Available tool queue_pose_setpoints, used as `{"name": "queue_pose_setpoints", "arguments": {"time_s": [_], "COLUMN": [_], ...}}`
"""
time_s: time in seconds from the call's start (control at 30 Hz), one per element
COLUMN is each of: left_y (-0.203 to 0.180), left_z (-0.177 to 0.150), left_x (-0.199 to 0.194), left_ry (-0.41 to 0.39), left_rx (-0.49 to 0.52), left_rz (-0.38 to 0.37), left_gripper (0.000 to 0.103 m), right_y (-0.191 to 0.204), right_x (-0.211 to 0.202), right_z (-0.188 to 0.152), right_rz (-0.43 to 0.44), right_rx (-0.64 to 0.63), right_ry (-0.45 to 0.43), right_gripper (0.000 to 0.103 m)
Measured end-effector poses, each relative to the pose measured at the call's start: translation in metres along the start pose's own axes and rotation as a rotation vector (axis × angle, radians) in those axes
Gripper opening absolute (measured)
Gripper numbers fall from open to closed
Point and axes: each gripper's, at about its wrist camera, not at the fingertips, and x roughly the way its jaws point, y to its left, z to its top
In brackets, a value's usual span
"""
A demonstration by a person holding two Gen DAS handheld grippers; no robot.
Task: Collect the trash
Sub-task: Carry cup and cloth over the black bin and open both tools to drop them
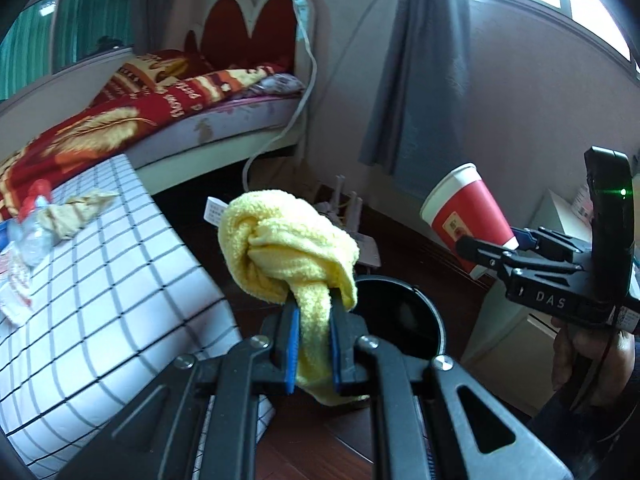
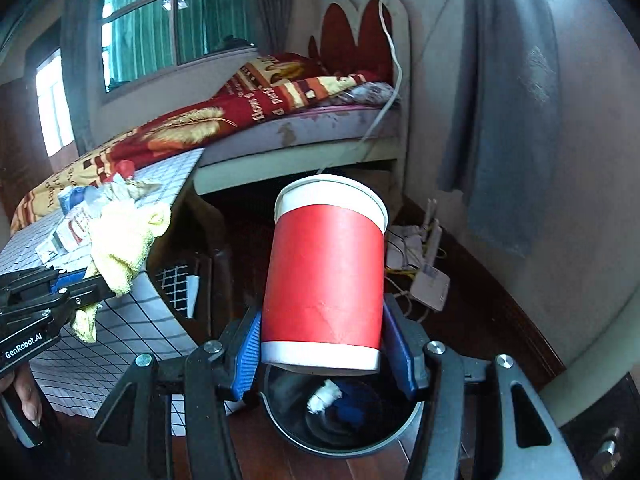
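Note:
My left gripper [image 1: 313, 312] is shut on a bunched yellow cloth [image 1: 286, 246], which it carries in the air beside the table's edge. In the right wrist view that left gripper [image 2: 86, 294] and the yellow cloth [image 2: 128, 240] show at the left. My right gripper [image 2: 324, 344] is shut on a red paper cup [image 2: 326, 276] with a white rim, held just above a black round bin [image 2: 340, 420]. The bin holds a white crumpled scrap [image 2: 324, 394] and something blue. The left wrist view has the red cup [image 1: 468, 216] in the right gripper [image 1: 486, 246] at the right, with the bin [image 1: 400, 316] below.
A table with a white checked cloth [image 1: 100, 280] stands at the left and bears wrappers, a crumpled bag [image 1: 76, 210] and a carton [image 2: 74, 232]. A bed [image 1: 224, 120] with a red blanket stands behind it. A white router [image 2: 430, 284] with cables lies on the dark wooden floor by the wall.

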Motion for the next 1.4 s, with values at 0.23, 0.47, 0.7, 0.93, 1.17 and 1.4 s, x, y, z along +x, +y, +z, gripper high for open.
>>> {"name": "queue_pose_setpoints", "arguments": {"time_s": [0.23,0.47,0.7,0.93,1.17,1.4], "left_y": [-0.024,-0.037,-0.044,-0.046,-0.047,-0.040], "left_z": [-0.007,-0.018,-0.025,-0.034,-0.039,-0.043], "left_x": [0.023,0.044,0.069,0.112,0.142,0.165], "left_ry": [0.041,0.089,0.127,0.230,0.285,0.322], "left_rx": [0.032,0.049,0.056,0.044,0.027,-0.020], "left_rz": [-0.058,-0.102,-0.134,-0.170,-0.186,-0.161], "left_gripper": [0.014,0.014,0.014,0.014,0.014,0.080], "right_y": [-0.022,-0.037,-0.045,-0.051,-0.055,-0.057], "right_x": [0.003,0.017,0.038,0.076,0.123,0.156], "right_z": [-0.020,-0.036,-0.053,-0.070,-0.086,-0.102], "right_rz": [-0.032,-0.042,-0.041,-0.018,0.008,-0.060], "right_rx": [0.017,0.023,0.007,-0.006,-0.019,-0.105], "right_ry": [0.044,0.085,0.137,0.214,0.302,0.374], "right_gripper": [0.057,0.057,0.057,0.057,0.057,0.099]}}
